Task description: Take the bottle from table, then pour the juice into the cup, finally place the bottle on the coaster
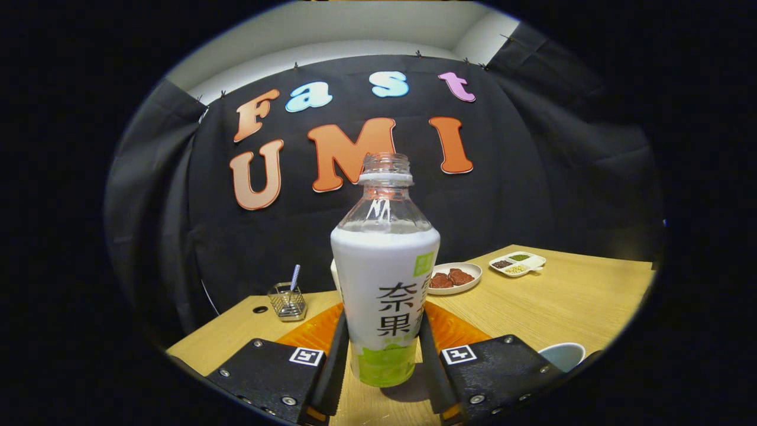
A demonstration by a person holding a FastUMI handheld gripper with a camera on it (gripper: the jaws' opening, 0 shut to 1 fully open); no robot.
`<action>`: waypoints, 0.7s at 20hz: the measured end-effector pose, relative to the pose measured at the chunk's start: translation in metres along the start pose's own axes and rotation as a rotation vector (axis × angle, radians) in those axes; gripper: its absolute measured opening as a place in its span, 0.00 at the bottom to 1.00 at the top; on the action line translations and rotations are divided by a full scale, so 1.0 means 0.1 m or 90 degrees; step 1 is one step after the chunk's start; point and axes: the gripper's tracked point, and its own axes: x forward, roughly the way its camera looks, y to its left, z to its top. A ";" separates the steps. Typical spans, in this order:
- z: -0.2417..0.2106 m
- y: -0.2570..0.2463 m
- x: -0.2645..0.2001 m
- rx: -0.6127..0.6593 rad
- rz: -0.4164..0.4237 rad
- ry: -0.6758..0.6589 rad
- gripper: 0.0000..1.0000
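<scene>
An uncapped clear bottle (384, 284) with a white and green label stands upright between my fingers. Both fingers (334, 361) press against its lower sides, so the gripper (383, 378) is shut on it. The bottle's base sits at or just above the wooden table (568, 302), with a shadow under it. Right behind the bottle lies an orange coaster (307, 334), spreading out to both sides. A pale cup (563, 355) stands to the right of the right finger, with just its rim showing.
Beyond the coaster to the left stands a small wire holder (287, 302) with a striped straw. A white plate of reddish food (454, 277) and a divided dish of grains (518, 263) sit farther back on the right. A white rim (335, 273) peeks from behind the bottle.
</scene>
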 end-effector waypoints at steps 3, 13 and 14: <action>-0.13 -0.07 0.05 -0.046 -0.008 0.012 0.58; -0.67 -0.19 0.22 -0.155 -0.023 0.089 0.58; -0.72 -0.20 0.22 -0.161 -0.023 0.098 0.58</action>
